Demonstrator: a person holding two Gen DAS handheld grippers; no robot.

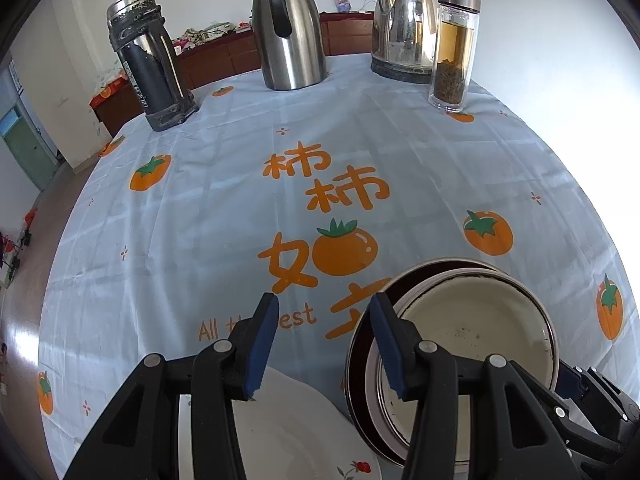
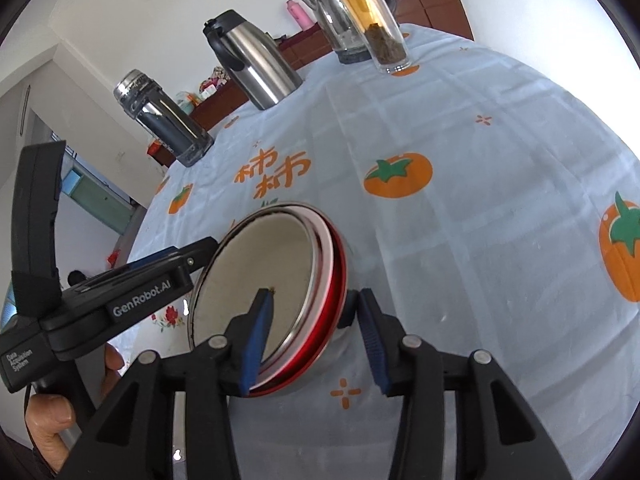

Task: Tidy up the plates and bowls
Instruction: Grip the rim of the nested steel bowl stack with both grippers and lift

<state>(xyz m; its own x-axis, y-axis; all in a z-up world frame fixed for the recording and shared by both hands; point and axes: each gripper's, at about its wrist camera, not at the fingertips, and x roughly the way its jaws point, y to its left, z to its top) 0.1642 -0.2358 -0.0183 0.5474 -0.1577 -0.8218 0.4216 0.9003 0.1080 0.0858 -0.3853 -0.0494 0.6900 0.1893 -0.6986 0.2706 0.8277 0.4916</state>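
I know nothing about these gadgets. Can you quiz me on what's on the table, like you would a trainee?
1. True or false: the bowls sit nested in one another.
2. The tablecloth print shows: A lemons, B orange fruits with green leaves, C fish.
3. Fill in: the right gripper has one finger inside the bowls and the other ____.

Key: 1 true; 2 B; 3 outside.
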